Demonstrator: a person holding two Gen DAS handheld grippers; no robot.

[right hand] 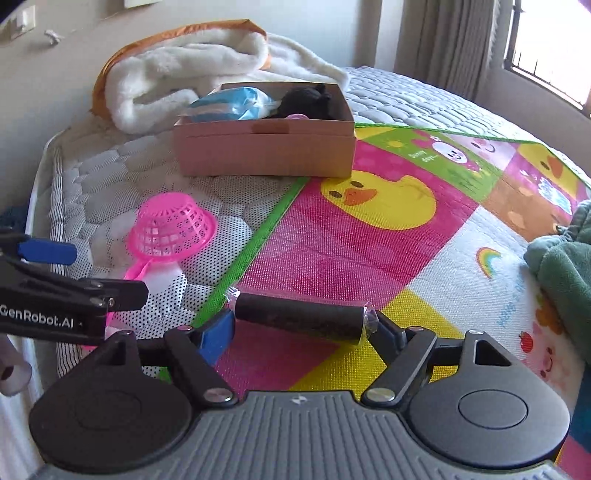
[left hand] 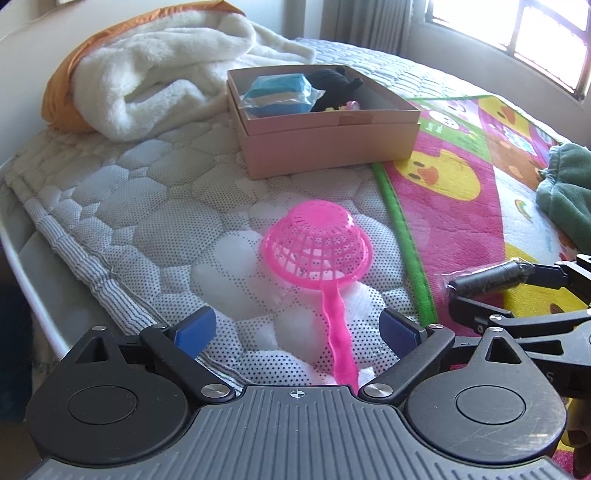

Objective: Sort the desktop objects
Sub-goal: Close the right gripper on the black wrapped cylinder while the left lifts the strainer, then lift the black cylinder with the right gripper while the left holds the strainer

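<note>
Two tongs: left tongs (left hand: pixel 297 325) gape over a light, stiff pink plastic sieve (left hand: pixel 316 245), best taken at its six-o'clock handle; right tongs (right hand: pixel 308 332) pinch a slippery wrapped black cylinder (right hand: pixel 301 317) endwise.

A fluffy white blanket (left hand: pixel 159 74) lay at the far left of the bed (left hand: pixel 140 206). A green cloth (right hand: pixel 565 266) sat right, by the window (left hand: pixel 535 33).

Mattress (left hand: pixel 155 192) front: bare quilting, passable.
Middle: sieve (left hand: pixel 314 240) blocks.
Far edge: box (left hand: pixel 325 144), blanket (left hand: pixel 166 74).
Right edge: green cloth (right hand: pixel 565 266).
</note>
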